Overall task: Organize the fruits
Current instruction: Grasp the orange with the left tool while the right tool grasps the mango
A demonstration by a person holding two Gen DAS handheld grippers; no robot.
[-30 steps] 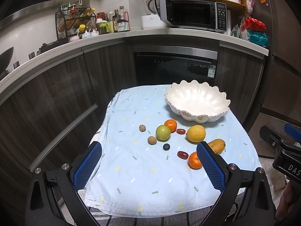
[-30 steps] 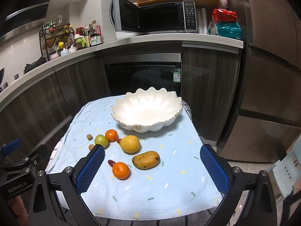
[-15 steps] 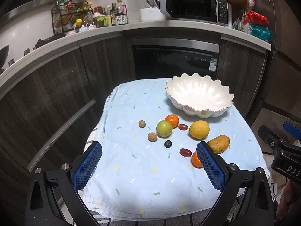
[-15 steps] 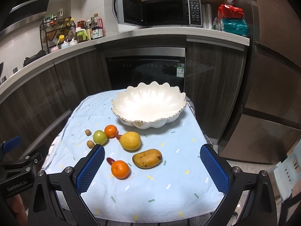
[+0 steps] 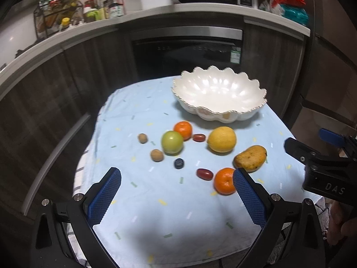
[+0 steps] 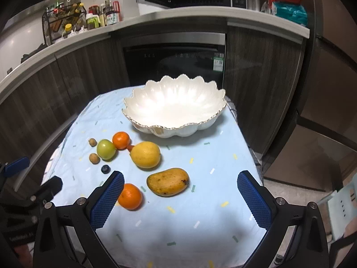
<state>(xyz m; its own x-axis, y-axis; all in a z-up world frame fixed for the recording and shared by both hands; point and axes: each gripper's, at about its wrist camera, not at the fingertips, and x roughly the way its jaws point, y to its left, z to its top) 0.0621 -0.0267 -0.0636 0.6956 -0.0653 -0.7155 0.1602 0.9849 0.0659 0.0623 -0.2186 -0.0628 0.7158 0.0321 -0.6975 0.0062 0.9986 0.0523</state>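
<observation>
The left gripper (image 5: 176,192) is held above the near edge of the blue cloth (image 5: 142,203), jaws spread wide and empty. The right gripper (image 6: 180,194) hovers likewise, jaws released, nothing between its blue pads (image 6: 253,197).

The white scalloped bowl (image 6: 176,109) stands at the 12 o'clock end of the cloth and contains no fruit. All fruit lies on the cloth, nearer than the bowl (positions below as seen in the right wrist view):

- Lemon (image 6: 145,154): centre of the group, at 6 o'clock from the bowl.
- Mango (image 6: 167,181): at 5 o'clock from the lemon, just beside it.
- Near tangerine (image 6: 130,196): at 9 o'clock from the mango, partly behind the right gripper's left pad.
- Far tangerine (image 6: 121,140): at 10 o'clock from the lemon, touching the green apple (image 6: 106,149).
- Two small brown fruits (image 6: 94,158): at 9 o'clock from the apple.
- Blueberry (image 6: 105,169): at 6 o'clock from the apple.

The left wrist view also shows two red oblong fruits (image 5: 204,174), one lying between the far tangerine and the lemon.
</observation>
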